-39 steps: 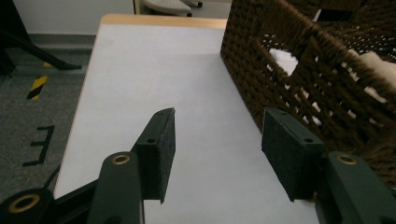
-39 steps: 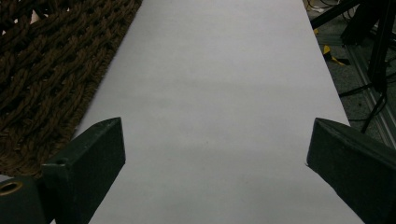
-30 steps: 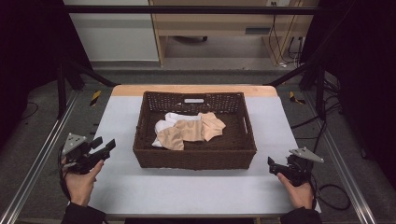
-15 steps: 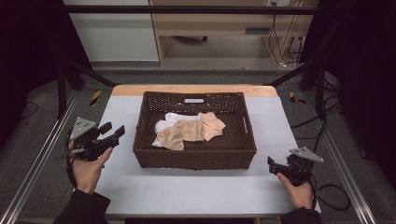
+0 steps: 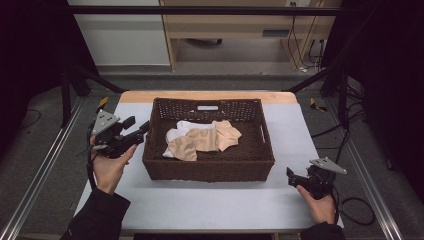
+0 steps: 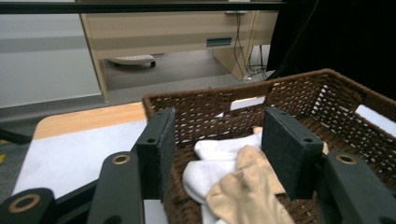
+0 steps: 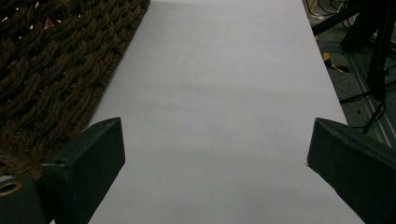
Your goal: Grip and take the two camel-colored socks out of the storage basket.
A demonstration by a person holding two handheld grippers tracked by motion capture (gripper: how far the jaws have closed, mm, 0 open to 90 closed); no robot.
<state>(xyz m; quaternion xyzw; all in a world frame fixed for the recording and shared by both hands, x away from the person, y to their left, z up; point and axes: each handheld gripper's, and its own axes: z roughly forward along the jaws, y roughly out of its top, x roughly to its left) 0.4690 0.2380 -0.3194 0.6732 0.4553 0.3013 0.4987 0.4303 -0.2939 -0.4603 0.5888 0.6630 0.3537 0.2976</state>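
Note:
A dark brown wicker basket (image 5: pixel 207 170) stands in the middle of the white table. A beige sock (image 5: pixel 200 142) lies in it, partly over a white sock (image 5: pixel 182 131). My left gripper (image 5: pixel 137 126) is held in the air at the basket's left rim, open, pointing into the basket. In the left gripper view its jaws (image 6: pixel 224 149) frame the white sock (image 6: pixel 210 168) and the beige sock (image 6: pixel 243 191) without touching them. My right gripper (image 5: pixel 291 176) rests low at the table's right front, open, with bare table between its fingers (image 7: pixel 88 163). The basket wall (image 7: pixel 51 70) is to its left.
The white table top (image 5: pixel 295 130) has bare room on both sides of the basket and in front of it. A wooden strip (image 5: pixel 210 95) runs along the far edge. Metal rails (image 5: pixel 45 170) flank the table. A desk (image 5: pixel 225 25) stands beyond.
My left gripper has risen from the table's left side and moved forward and right, up to the basket's left rim. The right gripper has stayed where it was.

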